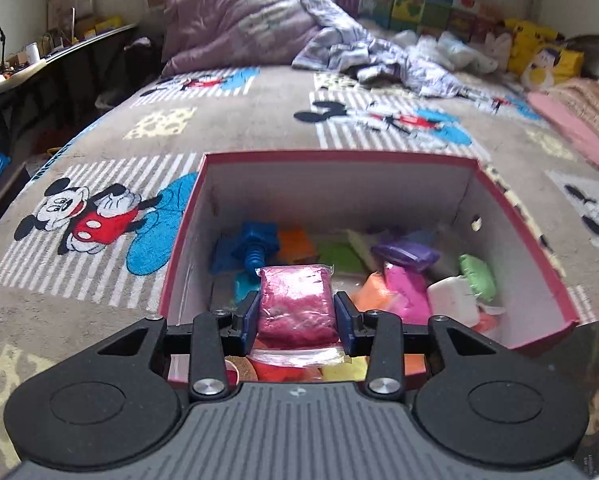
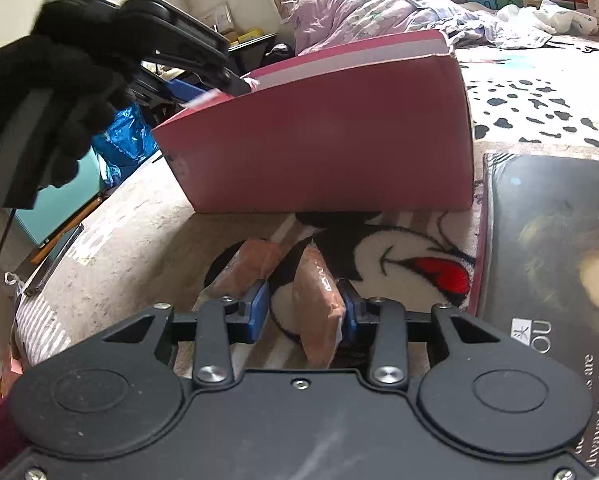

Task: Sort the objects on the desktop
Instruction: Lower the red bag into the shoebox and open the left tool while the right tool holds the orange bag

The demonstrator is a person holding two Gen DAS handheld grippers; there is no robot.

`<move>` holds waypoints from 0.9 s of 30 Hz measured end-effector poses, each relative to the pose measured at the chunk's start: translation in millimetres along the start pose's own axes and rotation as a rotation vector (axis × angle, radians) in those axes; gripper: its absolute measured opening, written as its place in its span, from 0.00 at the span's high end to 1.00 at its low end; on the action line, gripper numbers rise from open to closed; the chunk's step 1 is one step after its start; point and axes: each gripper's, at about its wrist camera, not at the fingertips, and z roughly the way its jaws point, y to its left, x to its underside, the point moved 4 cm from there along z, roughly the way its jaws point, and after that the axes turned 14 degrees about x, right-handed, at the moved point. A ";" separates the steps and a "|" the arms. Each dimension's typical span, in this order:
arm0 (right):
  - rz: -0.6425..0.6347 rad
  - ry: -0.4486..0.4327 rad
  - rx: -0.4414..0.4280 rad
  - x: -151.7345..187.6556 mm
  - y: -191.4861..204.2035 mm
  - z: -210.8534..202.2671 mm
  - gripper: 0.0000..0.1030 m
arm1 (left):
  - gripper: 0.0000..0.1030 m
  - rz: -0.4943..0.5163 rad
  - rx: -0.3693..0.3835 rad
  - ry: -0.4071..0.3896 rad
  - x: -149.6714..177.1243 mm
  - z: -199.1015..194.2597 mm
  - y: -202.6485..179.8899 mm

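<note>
My left gripper is shut on a magenta clay packet and holds it over the open red cardboard box. The box holds several coloured clay packets, a blue plastic toy and a white block. In the right wrist view the same box stands ahead, seen from its outer side. My right gripper is open around a brown clay packet standing on edge against the right finger. A second brown packet lies by the left finger. The gloved hand with the left gripper shows upper left.
Everything sits on a bed with a Mickey Mouse blanket. A dark glossy magazine lies right of the box. A purple pillow and crumpled clothes lie at the far end. A cluttered desk stands to the left.
</note>
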 end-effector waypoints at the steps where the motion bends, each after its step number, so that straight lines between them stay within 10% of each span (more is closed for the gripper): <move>1: 0.002 -0.002 0.000 -0.5 -1.1 -0.9 0.64 | 0.63 0.007 -0.012 0.016 -0.8 4.0 -0.1; 16: -0.020 -0.033 0.045 -6.1 -4.3 -3.2 0.65 | 0.49 0.054 -0.137 0.105 2.9 18.8 6.2; 27: -0.139 -0.116 0.155 -13.0 -1.4 -15.3 0.38 | 0.48 0.179 -0.138 -0.123 20.3 -71.9 -37.6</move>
